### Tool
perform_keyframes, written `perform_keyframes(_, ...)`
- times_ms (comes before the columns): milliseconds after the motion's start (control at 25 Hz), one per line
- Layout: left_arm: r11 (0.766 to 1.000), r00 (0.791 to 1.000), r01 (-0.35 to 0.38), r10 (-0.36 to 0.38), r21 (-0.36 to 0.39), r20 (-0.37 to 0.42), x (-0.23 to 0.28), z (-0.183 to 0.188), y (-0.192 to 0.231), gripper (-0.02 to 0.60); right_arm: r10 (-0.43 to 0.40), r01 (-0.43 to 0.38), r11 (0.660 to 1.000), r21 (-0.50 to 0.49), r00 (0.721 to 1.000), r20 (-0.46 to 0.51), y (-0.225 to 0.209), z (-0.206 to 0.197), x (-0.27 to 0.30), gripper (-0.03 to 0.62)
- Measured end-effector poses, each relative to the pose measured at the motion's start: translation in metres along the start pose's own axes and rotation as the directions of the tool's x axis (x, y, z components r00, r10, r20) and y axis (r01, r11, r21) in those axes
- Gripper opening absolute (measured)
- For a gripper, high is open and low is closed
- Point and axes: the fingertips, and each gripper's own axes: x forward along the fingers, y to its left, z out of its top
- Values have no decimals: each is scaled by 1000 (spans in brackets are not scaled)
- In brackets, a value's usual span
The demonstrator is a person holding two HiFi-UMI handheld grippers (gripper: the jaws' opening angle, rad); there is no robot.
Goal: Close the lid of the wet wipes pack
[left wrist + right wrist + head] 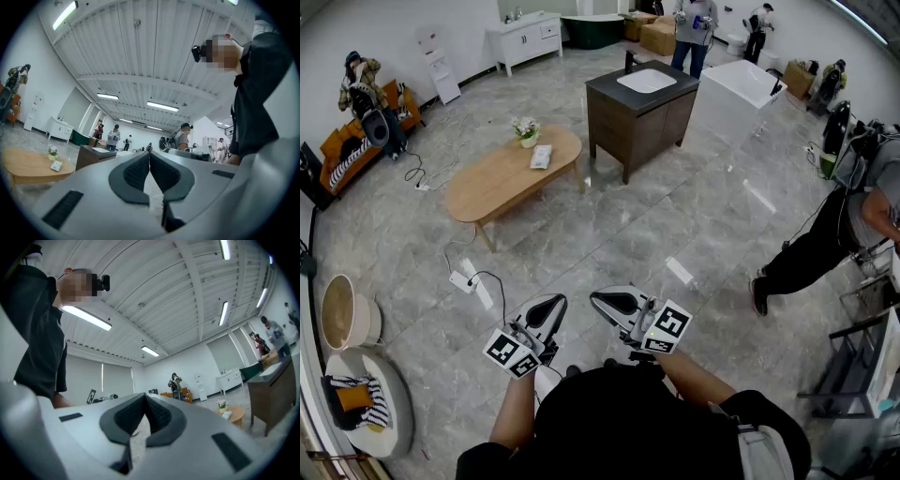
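**Both grippers shut with nothing held, pack far off on the table**

Left gripper: jaws together at the tips, nothing between the pads. Right gripper: same, tips meeting, nothing gripped. In the head view both are held close in front of the person's body, side by side, over grey floor tiles.

Wet wipes pack lies flat on the oval wooden table, well apart from both grippers and just beside a small flower pot. I can't tell whether the lid is open or closed, it's too small. Print on the pack is unreadable. The only crisp markings are the black-and-white square patterns on the marker cubes.

Past the table is a dark vanity cabinet with a white basin on top. A bending person at right is cut off by the frame edge. The gripper views show mostly ceiling and strip lights. The table and pack are tiny near the edge in both.
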Motion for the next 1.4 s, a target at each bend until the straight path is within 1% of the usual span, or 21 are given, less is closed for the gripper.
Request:
perform_keyframes(240, 1000, 1000, 11, -11, -24, -8, 25, -9, -13, 17, -18, 18, 1000, 5, 1000, -5, -13, 4, -28, 9)
perform_keyframes(400, 999, 1000, 20, -21, -27, -24, 35, -16, -20, 17, -20, 20, 1000, 5, 1000, 4, -18, 6, -39, 9)
perform_keyframes(560, 999, 1000, 21, -21, -29, -21, 47, -20, -26, 17, -23, 23, 1000, 0, 1000, 13, -25, 8, -53, 9)
perform_keyframes(800, 999, 1000, 12, -13, -36, -17, 55, -28, -31, 17, -60, 60, 998, -3, 998, 19, -38, 7, -71, 11)
perform_keyframes(1160, 999, 1000, -13, 12, -39, -22, 55, -31, -18, 17, -44, 44, 999, -3, 999, 27, -45, 4, -73, 11)
perform_keyframes(1400, 999, 1000, 0, -1, -54, -24, 66, -34, 3, 17, -73, 73, 997, 11, 997, 21, -74, 1, -63, 11)
